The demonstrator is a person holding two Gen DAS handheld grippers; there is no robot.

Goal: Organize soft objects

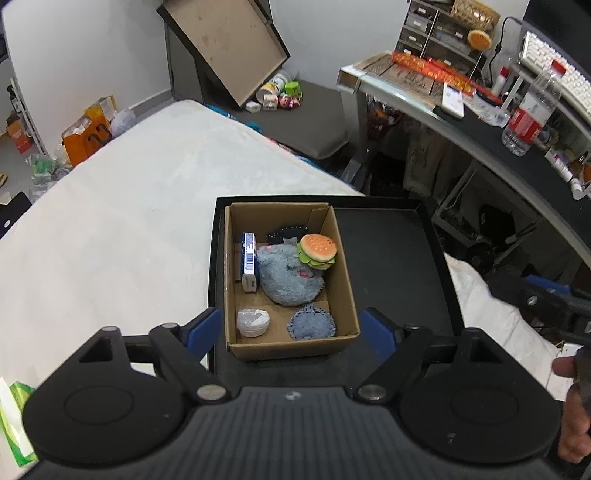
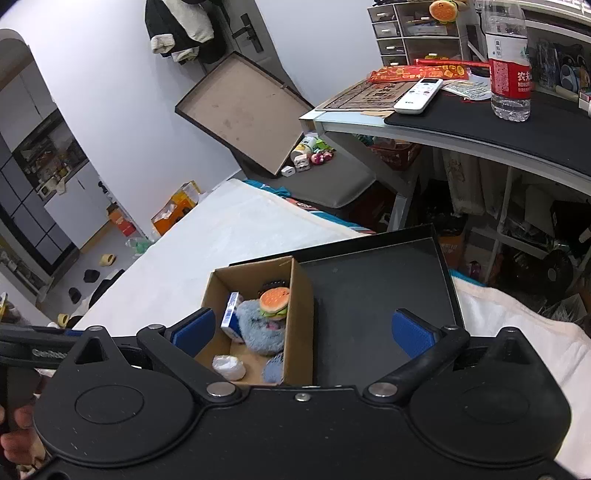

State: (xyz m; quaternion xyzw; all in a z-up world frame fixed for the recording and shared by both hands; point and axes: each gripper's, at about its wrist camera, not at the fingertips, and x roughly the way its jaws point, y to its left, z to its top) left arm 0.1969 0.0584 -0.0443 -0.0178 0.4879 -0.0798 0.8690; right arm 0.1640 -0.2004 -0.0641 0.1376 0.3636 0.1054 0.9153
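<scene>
A brown cardboard box (image 1: 347,295) stands in a black tray (image 1: 399,266) on the white bed. Inside lie a grey-blue plush (image 1: 290,277), a burger plush (image 1: 318,251), a small round blue denim pad (image 1: 312,325), a white tape roll (image 1: 253,322), a blue-and-white carton (image 1: 249,264) and a dark item at the back. My left gripper (image 1: 291,330) is open and empty, fingers either side of the box's near end. My right gripper (image 2: 303,330) is open and empty above the box (image 2: 301,314) and the tray (image 2: 369,295); the burger plush (image 2: 274,301) shows there.
The white bed (image 1: 129,221) spreads left of the tray. A desk (image 2: 480,125) with a water bottle (image 2: 508,62), a remote (image 2: 417,96) and drawers stands at right. A second burger plush (image 2: 441,11) sits on the drawers. A large open box leans on the far wall.
</scene>
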